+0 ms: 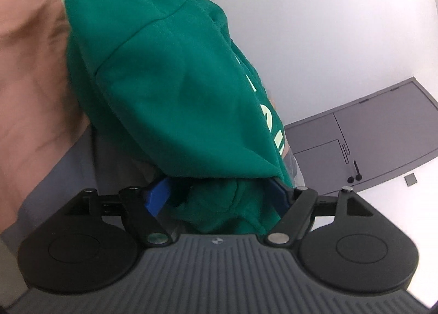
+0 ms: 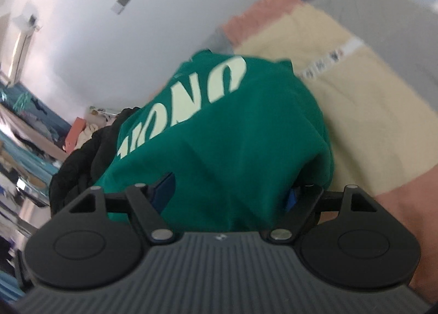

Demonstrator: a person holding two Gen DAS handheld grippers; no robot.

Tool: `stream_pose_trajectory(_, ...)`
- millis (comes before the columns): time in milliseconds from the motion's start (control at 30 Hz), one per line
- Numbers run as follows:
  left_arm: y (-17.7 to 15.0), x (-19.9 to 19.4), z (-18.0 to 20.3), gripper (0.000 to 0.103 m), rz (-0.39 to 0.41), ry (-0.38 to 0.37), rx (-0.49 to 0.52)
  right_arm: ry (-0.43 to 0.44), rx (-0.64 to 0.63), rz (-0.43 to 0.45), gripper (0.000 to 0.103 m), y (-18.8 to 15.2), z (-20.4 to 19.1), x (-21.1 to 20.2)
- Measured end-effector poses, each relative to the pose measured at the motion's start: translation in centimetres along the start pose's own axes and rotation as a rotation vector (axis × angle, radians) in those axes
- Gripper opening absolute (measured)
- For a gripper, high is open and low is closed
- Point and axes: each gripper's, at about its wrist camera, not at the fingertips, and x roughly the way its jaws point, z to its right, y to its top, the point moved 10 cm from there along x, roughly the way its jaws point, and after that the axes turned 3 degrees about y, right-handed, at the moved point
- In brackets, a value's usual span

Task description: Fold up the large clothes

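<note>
A green sweatshirt (image 1: 175, 89) with pale lettering hangs lifted in front of both cameras. My left gripper (image 1: 219, 193) is shut on a bunched fold of it, the cloth filling the gap between the blue pads (image 1: 157, 196). In the right wrist view the same green sweatshirt (image 2: 232, 136) drapes over my right gripper (image 2: 230, 193), which is shut on its cloth. Most of both fingers is hidden by fabric.
A pink and cream striped bed cover lies at the left (image 1: 27, 81) and at the right (image 2: 369, 111). A black garment (image 2: 82, 160) hangs beside the sweatshirt. A white wall with a grey panel (image 1: 377, 133) is behind. A cluttered room (image 2: 24, 133) shows far left.
</note>
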Motion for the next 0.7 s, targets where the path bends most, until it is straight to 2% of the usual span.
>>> stream_pose_trajectory(133, 1.1, 1.9, -0.3, 0.078, 0.014, -0.016, -0.032, 0.007, 0.158, -0.018, 0.080, 0.4, 2.5, 2.6)
stream_pose_trajectory(200, 0.9, 2.5, -0.2, 0.075, 0.022, -0.025, -0.018, 0.005, 0.175, -0.035, 0.080, 0.4, 2.8, 3.7)
stream_pose_trajectory(233, 1.1, 2.7, 0.1, 0.071, 0.032, -0.031, 0.001, -0.007, 0.161, -0.039, 0.080, 0.4, 2.8, 4.2)
stream_pose_trajectory(300, 1.6, 2.5, 0.6, 0.043, 0.061, -0.027, 0.052, -0.023, 0.112, -0.040, 0.078, 0.4, 2.4, 4.7)
stream_pose_trajectory(333, 1.4, 2.1, 0.6, 0.027, 0.071, -0.029, 0.069, -0.029, 0.074, -0.035, 0.065, 0.4, 1.9, 4.6)
stream_pose_trajectory(367, 1.5, 1.5, 1.0, 0.024, 0.086, -0.060, 0.083, -0.033, 0.044, -0.027, 0.046, 0.4, 1.7, 4.4)
stream_pose_trajectory(400, 1.7, 0.7, 1.5, 0.022, 0.102, -0.095, 0.092, -0.026, 0.021, -0.016, 0.039, 0.5, 1.3, 3.9)
stream_pose_trajectory(467, 1.9, -1.4, 2.6, 0.020, 0.154, -0.152, 0.132, 0.015, 0.019, 0.034, 0.019, 1.0, 0.5, 2.3)
stream_pose_trajectory(533, 1.8, -3.9, 3.9, 0.019, 0.203, -0.210, 0.170, 0.086, 0.004, 0.105, 0.016, 1.8, -0.9, -0.1)
stream_pose_trajectory(633, 1.6, -7.7, 5.2, 0.018, 0.260, -0.264, 0.220, 0.245, -0.027, 0.224, 0.013, 3.1, -3.9, -4.8)
stream_pose_trajectory(700, 1.5, -10.2, 6.1, 0.018, 0.292, -0.296, 0.247, 0.296, -0.055, 0.281, 0.013, 4.0, -5.7, -7.7)
